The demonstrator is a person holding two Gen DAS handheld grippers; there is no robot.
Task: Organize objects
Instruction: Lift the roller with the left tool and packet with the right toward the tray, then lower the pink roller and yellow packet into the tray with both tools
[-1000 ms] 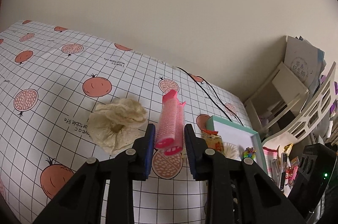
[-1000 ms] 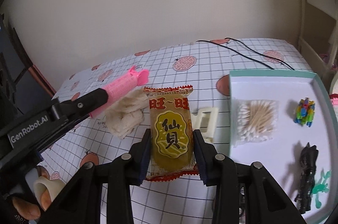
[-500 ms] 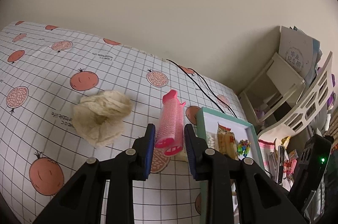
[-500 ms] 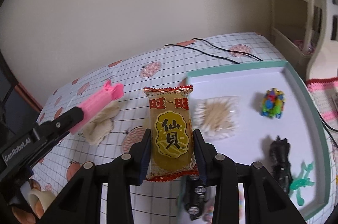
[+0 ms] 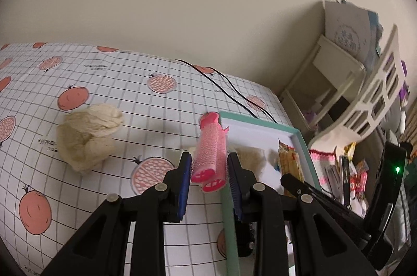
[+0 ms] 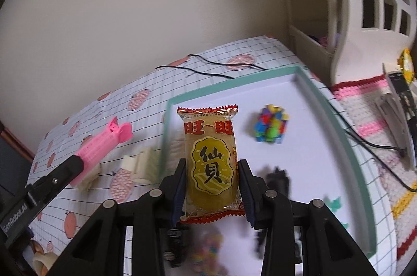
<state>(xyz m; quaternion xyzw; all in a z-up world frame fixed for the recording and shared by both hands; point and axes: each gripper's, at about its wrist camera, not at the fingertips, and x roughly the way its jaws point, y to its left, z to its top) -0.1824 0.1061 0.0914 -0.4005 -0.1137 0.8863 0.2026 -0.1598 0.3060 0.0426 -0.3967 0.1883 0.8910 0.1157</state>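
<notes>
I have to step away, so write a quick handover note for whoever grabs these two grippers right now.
Left gripper: shut on the pink hair roller, at the tray's left rim.
Right gripper: shut on the rice cracker packet, held over the teal-rimmed tray.
In the tray: colourful block toy, black toy figure, plus blurred items.
On the tablecloth: cream hair clip, crumpled beige cloth.
Left: release both, then consider clip and cloth.
</notes>
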